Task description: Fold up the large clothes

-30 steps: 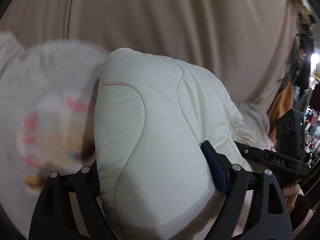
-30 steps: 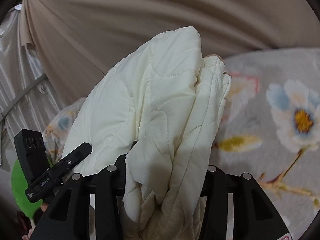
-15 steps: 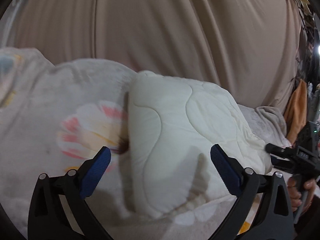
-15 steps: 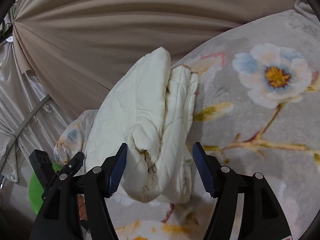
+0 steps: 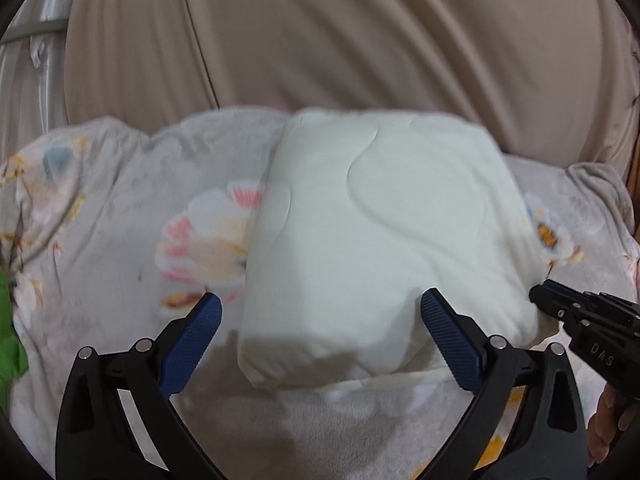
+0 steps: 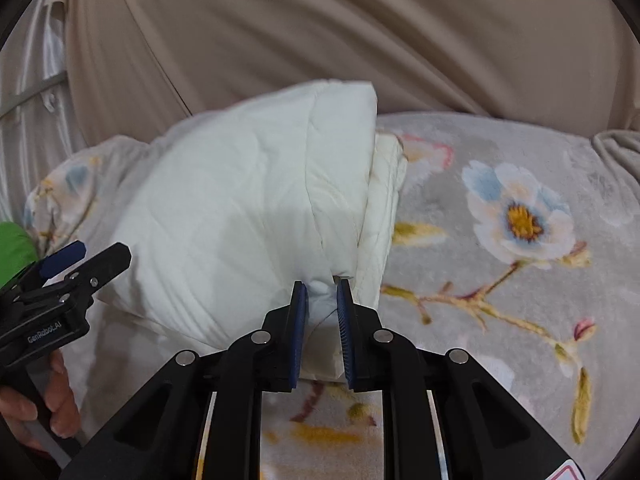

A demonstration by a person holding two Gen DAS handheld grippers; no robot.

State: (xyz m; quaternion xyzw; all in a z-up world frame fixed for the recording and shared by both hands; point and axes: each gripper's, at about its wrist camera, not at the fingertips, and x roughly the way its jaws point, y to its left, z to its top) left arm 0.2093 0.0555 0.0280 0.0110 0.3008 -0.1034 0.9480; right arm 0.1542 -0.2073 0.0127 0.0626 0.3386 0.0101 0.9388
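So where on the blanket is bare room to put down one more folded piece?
Right of the folded jacket, the floral blanket lies bare around the blue flower. Left of the jacket, the patch by the pink flower is also bare, up to the green thing. The near edge is crowded: left gripper open, right gripper shut on the jacket.

The left black two-finger tool with blue ribbed pads [image 5: 318,320] holds its fingers spread wide, gripping nothing. The right black tool [image 6: 322,292] has its fingers nearly closed, pinching white cloth.
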